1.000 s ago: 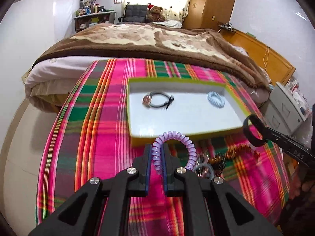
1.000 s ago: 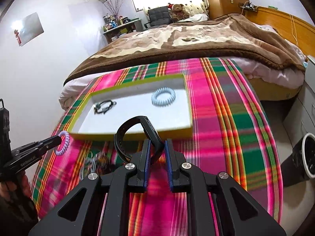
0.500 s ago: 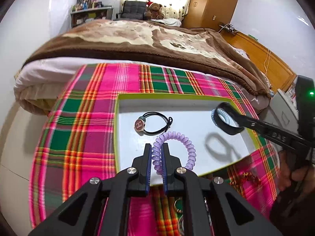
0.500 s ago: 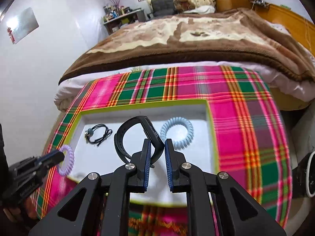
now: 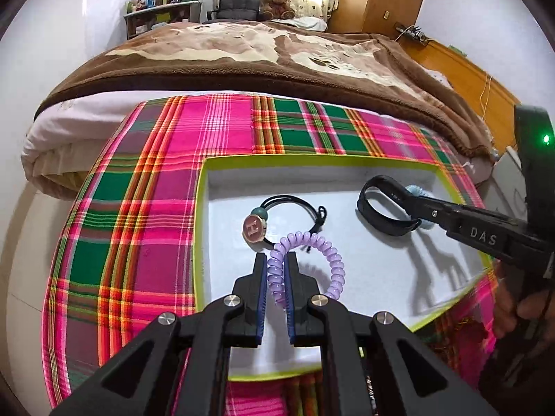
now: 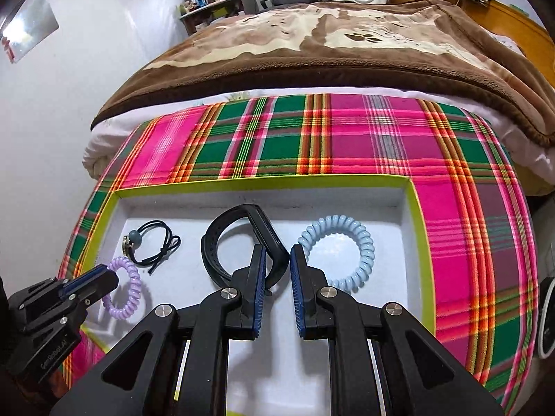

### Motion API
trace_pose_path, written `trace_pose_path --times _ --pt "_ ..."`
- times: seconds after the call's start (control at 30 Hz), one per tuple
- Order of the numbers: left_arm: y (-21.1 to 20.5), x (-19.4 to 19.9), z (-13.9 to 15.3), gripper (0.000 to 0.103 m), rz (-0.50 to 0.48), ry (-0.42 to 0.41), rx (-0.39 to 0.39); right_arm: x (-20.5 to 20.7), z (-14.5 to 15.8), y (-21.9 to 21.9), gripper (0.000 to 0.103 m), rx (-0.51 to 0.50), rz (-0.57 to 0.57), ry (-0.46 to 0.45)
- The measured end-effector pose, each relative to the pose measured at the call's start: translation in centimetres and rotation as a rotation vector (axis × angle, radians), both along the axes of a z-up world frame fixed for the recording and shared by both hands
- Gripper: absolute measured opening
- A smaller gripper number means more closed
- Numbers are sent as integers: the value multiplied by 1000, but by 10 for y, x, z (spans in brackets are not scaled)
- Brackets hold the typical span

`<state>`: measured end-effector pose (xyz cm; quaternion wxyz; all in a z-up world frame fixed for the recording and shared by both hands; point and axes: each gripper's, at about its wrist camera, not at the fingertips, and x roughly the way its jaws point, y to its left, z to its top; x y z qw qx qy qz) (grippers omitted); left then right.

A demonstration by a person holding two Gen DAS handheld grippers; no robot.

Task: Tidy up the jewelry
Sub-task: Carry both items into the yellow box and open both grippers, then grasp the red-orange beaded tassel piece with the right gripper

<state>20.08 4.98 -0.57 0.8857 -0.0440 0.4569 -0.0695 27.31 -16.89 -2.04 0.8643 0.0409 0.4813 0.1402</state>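
A lilac coiled plastic bracelet (image 5: 312, 263) sits low in the centre of the left wrist view, one side of its loop pinched between the fingers of the left gripper (image 5: 276, 270), which holds it over the white floor of the shallow lime-rimmed tray (image 5: 199, 228). In the right wrist view the same bracelet (image 6: 126, 287) shows at lower left, beside a black cord bracelet with a round pink charm (image 6: 152, 244). The right gripper (image 6: 278, 263) has its fingers spread – a black rubber wristband (image 6: 239, 242) rests against the left finger, with a clear gap before the right one. A pale blue coiled bracelet (image 6: 338, 251) lies on the tray floor just right of that gripper. The tray sits on a pink-and-green plaid cloth (image 6: 347, 135), with a brown blanket (image 6: 312, 34) across the upper frame.
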Motion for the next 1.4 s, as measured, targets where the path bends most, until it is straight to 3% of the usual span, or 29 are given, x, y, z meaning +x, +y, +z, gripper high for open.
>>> trace_pose_path --times 0.67,0.9,1.4 --pt "8 7 -10 11 29 40 -38 0 0 7 16 -28 13 -23" --pt "6 -3 -2 36 30 23 -39 -8 10 5 27 -3 16 -53" --pt "18 -65 19 42 48 -52 -123 -71 36 -34 30 61 -29 -128"
